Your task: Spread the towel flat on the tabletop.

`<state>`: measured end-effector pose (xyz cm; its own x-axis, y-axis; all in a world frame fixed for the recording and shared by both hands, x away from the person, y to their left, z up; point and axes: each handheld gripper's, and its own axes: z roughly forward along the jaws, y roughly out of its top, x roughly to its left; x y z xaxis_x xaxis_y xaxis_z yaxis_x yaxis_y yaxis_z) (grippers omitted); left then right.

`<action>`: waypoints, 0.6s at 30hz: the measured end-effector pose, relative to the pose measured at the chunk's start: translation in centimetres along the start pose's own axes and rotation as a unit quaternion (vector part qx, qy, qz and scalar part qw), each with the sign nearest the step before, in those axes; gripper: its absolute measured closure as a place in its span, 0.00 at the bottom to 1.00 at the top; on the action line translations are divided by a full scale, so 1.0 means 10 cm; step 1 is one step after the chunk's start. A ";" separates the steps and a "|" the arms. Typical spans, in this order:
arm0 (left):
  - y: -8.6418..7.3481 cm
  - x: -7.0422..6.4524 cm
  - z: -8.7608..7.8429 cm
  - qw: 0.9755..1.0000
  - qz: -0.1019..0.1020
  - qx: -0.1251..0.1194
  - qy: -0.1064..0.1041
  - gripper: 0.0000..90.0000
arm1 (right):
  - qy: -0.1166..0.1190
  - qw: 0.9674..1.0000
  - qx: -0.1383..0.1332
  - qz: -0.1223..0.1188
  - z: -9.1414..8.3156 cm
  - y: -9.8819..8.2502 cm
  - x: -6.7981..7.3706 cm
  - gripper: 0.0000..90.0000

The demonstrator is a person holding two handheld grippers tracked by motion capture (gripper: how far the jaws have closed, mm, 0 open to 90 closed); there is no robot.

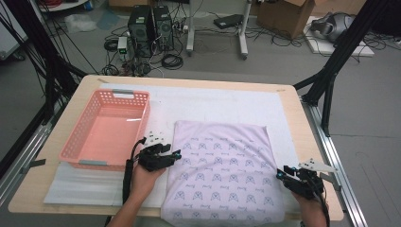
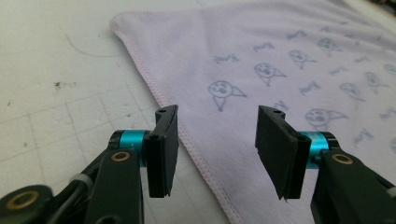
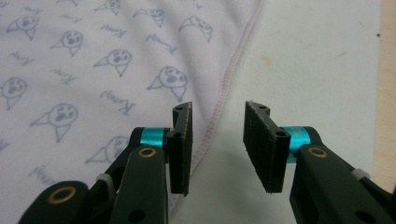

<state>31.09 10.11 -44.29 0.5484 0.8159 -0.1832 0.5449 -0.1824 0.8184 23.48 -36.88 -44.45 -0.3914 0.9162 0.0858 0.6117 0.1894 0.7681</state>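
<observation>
Two tongs apart at cloth edges, pink basket bare alongside.

A light wooden table with rounded corners is seen, its top largely covered by a white mat marked with a faint grid and a few dark specks. On the mat's left part a pink plastic basket is set, while a pale lilac cloth printed with small blue figures is spread flat just beside it to the right. The cloth's near edge is draped over the table's front edge.
</observation>
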 end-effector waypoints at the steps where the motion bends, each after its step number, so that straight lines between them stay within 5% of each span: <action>1: 0.01 -0.01 0.03 1.000 0.004 0.002 0.001 0.55 | 0.001 1.000 0.001 -0.002 0.01 0.00 0.00 0.69; 6: 0.02 -0.03 0.19 0.998 0.037 0.029 0.033 0.65 | 0.007 1.000 -0.002 -0.001 0.01 0.00 0.00 0.69; 9: 0.03 -0.02 0.19 0.997 0.049 0.026 0.057 0.91 | 0.010 1.000 -0.004 -0.002 0.01 0.00 0.01 0.68; 11: 0.03 0.01 0.19 0.996 0.042 0.022 0.072 0.96 | 0.013 1.000 -0.002 -0.003 0.01 0.00 0.01 0.68; 14: 0.04 0.09 0.18 0.996 0.007 0.015 0.089 0.94 | 0.012 1.000 -0.005 -0.001 0.00 0.00 0.01 0.68; 16: 0.04 0.10 0.17 0.996 -0.002 0.012 0.089 0.78 | 0.011 1.000 -0.006 0.000 -0.01 -0.01 0.01 0.67; 18: 0.03 0.10 0.14 0.997 0.013 0.001 0.077 0.62 | 0.011 1.000 -0.008 0.006 -0.02 -0.01 0.00 0.66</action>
<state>32.68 10.08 -44.95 0.4587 0.8852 -0.0769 0.5336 -0.2052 0.8205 23.30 -37.00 -44.42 -0.3993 0.9103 0.1093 0.6056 0.1724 0.7768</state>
